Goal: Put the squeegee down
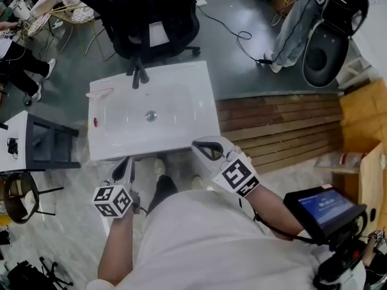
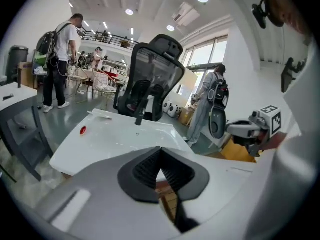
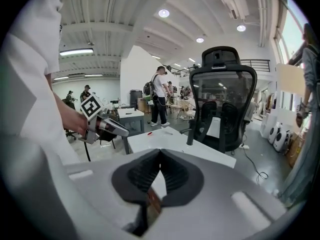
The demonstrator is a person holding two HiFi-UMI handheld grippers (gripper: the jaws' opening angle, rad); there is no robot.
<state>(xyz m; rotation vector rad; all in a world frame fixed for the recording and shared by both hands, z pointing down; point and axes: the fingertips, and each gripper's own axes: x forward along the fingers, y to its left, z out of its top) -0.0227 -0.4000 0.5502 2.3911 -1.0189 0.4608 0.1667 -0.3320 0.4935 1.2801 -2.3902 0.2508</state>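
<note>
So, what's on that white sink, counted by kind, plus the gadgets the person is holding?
Black faucet: 1
Squeegee: 1
Small red item: 1
Left hand-held gripper, right hand-held gripper: 2
Total: 5

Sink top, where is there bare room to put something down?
The sink is barest along its right rim, from the faucet to the near corner, and in the bowl around the drain. The left rim is the crowded side: the squeegee lies at the back corner, a small red thing nearer.
</note>
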